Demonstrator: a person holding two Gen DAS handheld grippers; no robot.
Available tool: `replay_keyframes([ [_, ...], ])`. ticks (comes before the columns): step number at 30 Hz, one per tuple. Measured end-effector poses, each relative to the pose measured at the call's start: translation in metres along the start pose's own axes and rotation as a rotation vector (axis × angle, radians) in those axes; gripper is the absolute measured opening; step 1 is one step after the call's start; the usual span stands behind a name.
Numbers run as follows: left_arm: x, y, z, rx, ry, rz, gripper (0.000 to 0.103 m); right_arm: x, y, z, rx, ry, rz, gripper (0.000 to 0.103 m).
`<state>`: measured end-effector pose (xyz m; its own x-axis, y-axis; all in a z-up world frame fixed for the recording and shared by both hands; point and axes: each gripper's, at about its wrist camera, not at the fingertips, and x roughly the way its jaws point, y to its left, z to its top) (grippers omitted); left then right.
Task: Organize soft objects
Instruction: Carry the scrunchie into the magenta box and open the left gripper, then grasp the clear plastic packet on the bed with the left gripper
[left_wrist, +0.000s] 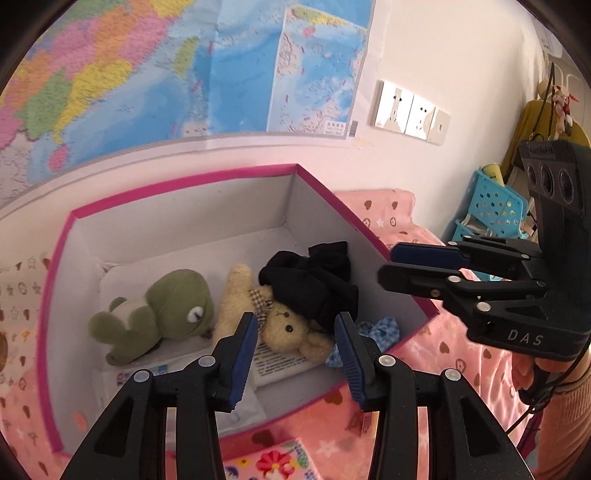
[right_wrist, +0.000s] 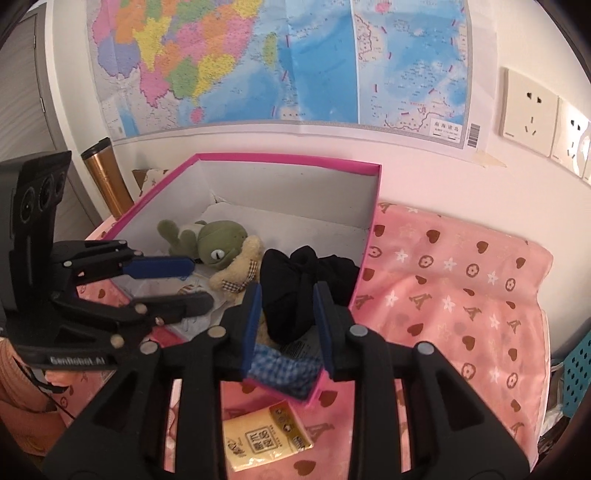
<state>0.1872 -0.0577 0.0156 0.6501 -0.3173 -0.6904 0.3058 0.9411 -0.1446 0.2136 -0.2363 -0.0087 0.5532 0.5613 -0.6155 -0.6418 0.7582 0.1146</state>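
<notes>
Left fingers (left_wrist: 295, 354) are spread and empty above the near edge of the box (left_wrist: 325, 186), which sits on the bed (right_wrist: 461, 280) by the wall. Right fingers (right_wrist: 286, 328) are spread too, holding nothing, over the box's near right corner. Inside lie a frog (left_wrist: 155, 310), a bear (left_wrist: 284, 328), black cloth (left_wrist: 314, 280) and blue cloth (right_wrist: 284, 369). A yellow packet (right_wrist: 266, 435) probably remains outside; I would lower one gripper straight, pinch its middle and lift slowly

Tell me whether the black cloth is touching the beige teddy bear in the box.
Touching. In the left wrist view the black cloth lies draped over the teddy bear, covering part of its head with no gap between them.
</notes>
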Motion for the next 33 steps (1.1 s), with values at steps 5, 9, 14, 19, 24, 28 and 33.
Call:
replay_keyframes([
  [5,-0.032,0.008,-0.013,0.006,-0.056,0.021,0.046,-0.023,0.004,-0.011,0.025,-0.038,0.047,0.032],
  [9,-0.057,0.014,-0.027,0.004,-0.095,0.013,0.052,-0.046,0.013,-0.023,0.041,-0.080,0.110,0.039],
  [14,-0.078,0.025,-0.046,-0.008,-0.108,0.022,0.053,-0.057,0.027,-0.041,0.060,-0.086,0.191,0.043],
  [19,-0.087,0.046,-0.072,-0.053,-0.083,0.070,0.054,-0.047,0.047,-0.068,0.093,-0.024,0.285,0.043],
  [24,-0.081,0.072,-0.098,-0.118,-0.013,0.101,0.054,-0.020,0.073,-0.092,0.116,0.067,0.383,0.043],
  [28,-0.073,0.086,-0.120,-0.156,0.050,0.111,0.054,0.004,0.093,-0.104,0.134,0.134,0.437,0.043],
  [33,-0.059,0.098,-0.145,-0.213,0.119,0.093,0.054,0.030,0.118,-0.104,0.105,0.197,0.443,0.043],
])
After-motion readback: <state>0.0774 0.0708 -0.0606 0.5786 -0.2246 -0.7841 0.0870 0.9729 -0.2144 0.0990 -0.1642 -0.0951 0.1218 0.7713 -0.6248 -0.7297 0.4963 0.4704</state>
